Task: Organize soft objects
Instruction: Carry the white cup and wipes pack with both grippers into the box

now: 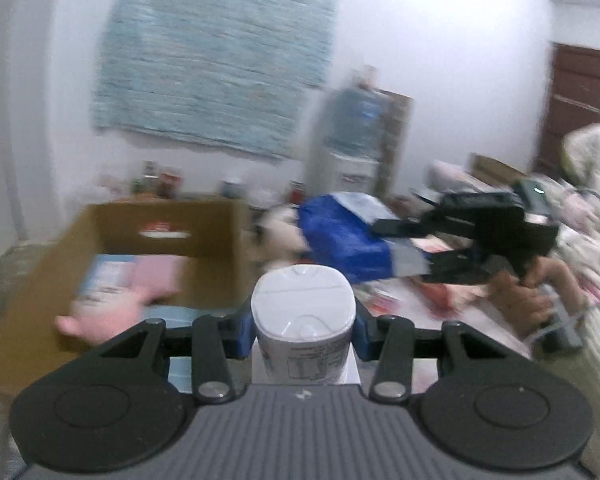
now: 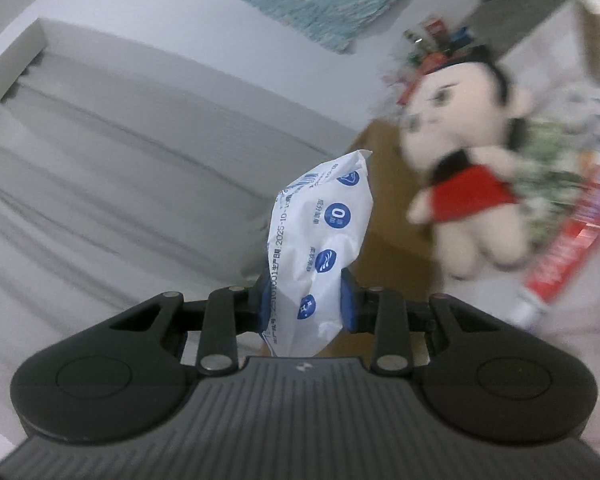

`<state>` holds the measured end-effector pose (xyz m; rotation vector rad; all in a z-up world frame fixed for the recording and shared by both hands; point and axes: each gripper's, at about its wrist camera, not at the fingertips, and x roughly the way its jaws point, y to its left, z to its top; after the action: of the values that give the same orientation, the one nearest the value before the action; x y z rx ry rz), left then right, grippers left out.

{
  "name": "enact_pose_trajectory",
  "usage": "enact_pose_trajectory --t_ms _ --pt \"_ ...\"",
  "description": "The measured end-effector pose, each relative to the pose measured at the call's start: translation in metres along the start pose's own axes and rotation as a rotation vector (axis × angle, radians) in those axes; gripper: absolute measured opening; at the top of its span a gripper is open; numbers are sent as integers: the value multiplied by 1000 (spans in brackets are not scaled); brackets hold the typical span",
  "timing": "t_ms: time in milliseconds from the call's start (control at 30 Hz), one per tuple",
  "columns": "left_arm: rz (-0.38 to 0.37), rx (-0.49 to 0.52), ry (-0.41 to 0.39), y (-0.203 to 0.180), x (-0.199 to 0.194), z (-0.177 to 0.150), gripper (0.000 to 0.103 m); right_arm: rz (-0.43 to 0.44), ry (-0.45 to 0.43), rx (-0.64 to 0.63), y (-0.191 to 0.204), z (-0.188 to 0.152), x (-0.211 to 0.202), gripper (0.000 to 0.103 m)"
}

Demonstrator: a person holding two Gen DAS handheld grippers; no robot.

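Observation:
My left gripper [image 1: 303,330] is shut on a white wet-wipes canister [image 1: 303,320], held upright beside an open cardboard box [image 1: 220,240]. The box holds flat packs and a pink plush [image 1: 108,316] near its front wall. My right gripper [image 2: 307,304] is shut on a white and blue soft pack [image 2: 320,240]; it also shows in the left wrist view [image 1: 348,240], held in the air right of the box. A plush doll in a red dress [image 2: 464,160] lies ahead to the right in the right wrist view.
A red toothpaste tube [image 2: 568,248] and patterned cloth lie beside the doll. A grey curtain [image 2: 120,180] fills the left. In the left wrist view a water dispenser [image 1: 352,136], a cluttered shelf and a brown door [image 1: 576,104] stand behind.

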<state>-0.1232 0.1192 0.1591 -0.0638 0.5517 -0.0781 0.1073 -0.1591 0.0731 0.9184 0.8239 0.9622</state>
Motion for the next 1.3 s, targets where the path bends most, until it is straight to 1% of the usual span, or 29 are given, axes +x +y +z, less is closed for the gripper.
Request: enact_pose_trajectory --t_ms 67,100,167,200,333,433,533,600,633,700,733,800,867,933,1000,1067,1100,1167,1233,1267,1300 --pt "79 1 16 25 1 7 47 7 25 -8 14 6 22 31" --pt "121 0 40 41 7 9 47 4 42 -20 20 10 38 31" --pt "180 -21 104 72 23 10 47 -9 76 -38 33 16 68 31" --pt "200 -31 156 90 37 8 47 -14 98 -44 36 20 84 31" --pt "225 -104 328 140 89 -4 47 -58 172 -24 41 31 144 31" --pt "254 -63 431 154 121 -6 47 -119 208 -32 40 36 180 31" --pt "280 -49 493 165 140 -9 47 -193 222 -26 36 37 202 30" --pt "283 -53 529 170 150 -13 49 -253 211 -100 44 37 211 30" --pt "277 -59 550 169 152 -16 49 -285 207 -115 47 38 213 30" --pt "313 -58 542 169 151 -19 59 -319 211 -132 52 40 218 30" --pt "321 -55 523 167 146 -19 60 -339 214 -153 56 39 221 30" --pt "312 -47 485 164 138 -17 62 -389 228 -211 69 33 226 30" --pt "309 -49 461 162 134 -15 62 -464 218 -261 78 28 234 30" --pt "282 -46 450 158 130 -16 62 -545 198 -336 86 21 245 30" --pt "271 -50 442 159 132 -14 62 -606 191 -380 85 19 258 30" --pt "265 -47 434 157 132 -14 62 -684 231 -440 91 15 276 32" --pt "266 -44 429 156 132 -13 63 -728 285 -499 94 13 288 32" --pt "279 -47 407 155 128 -13 67 -807 348 -573 99 9 303 39" --pt "286 -64 385 156 125 -11 70 -857 404 -617 106 9 313 47" --pt "281 -77 374 157 121 -10 71 -876 410 -655 111 9 315 48" --pt "274 -85 367 159 121 -8 71 -901 396 -694 118 11 321 52"
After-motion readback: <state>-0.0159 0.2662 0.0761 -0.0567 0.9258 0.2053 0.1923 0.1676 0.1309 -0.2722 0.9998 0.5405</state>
